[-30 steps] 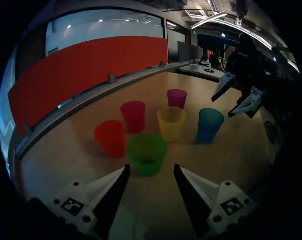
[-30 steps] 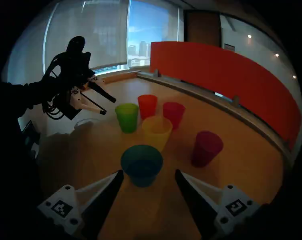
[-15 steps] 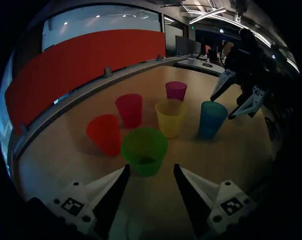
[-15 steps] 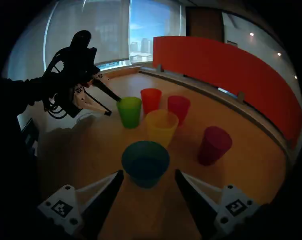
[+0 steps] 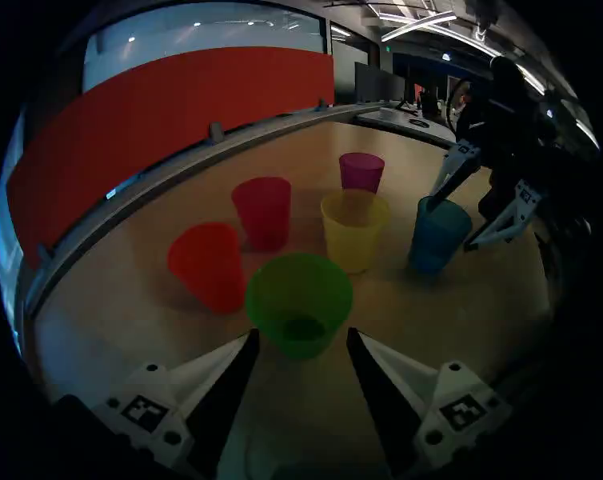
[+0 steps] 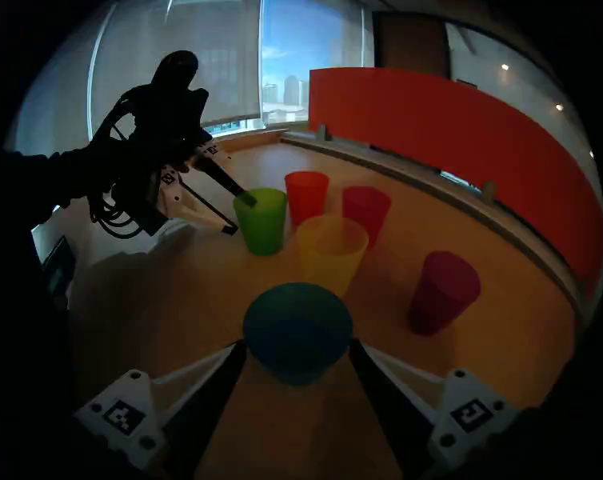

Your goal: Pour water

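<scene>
Left gripper view: my left tool (image 5: 301,334) gapes wide, its fingertips flanking the translucent green plastic cup (image 5: 299,304) at 6 o'clock on the wooden tabletop (image 5: 125,320). I judge it is lined up for a grasp.

Right gripper view: my right tool (image 6: 297,344), equally wide, straddles the teal plastic cup (image 6: 297,328) at 6 o'clock without clamping it.

Low near views, facing, cups (image 5: 354,228) shared

Two translucent plastic cups, both upright with open mouths.
The green cup (image 5: 299,302) and the teal cup (image 6: 297,330) stand apart, a yellow cup (image 5: 354,228) roughly between them.
</scene>
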Available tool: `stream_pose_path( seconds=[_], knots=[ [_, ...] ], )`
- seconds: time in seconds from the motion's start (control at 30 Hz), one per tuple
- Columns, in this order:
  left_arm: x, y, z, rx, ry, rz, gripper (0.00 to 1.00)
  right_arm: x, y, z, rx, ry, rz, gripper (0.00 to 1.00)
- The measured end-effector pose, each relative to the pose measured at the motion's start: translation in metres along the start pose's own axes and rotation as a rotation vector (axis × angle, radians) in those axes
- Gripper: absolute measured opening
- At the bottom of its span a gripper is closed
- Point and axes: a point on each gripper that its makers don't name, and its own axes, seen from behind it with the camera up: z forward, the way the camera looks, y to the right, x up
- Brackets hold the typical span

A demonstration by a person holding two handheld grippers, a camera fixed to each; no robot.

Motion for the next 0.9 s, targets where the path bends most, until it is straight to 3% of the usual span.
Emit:
stream_pose_path(
  seconds=[0.9],
  knots=[
    [0.010, -0.006, 0.025, -0.015, -0.001, 0.000, 0.80, -0.004, 0.003, 0.015, 0.010, -0.017, 0.004, 0.99]
  ],
)
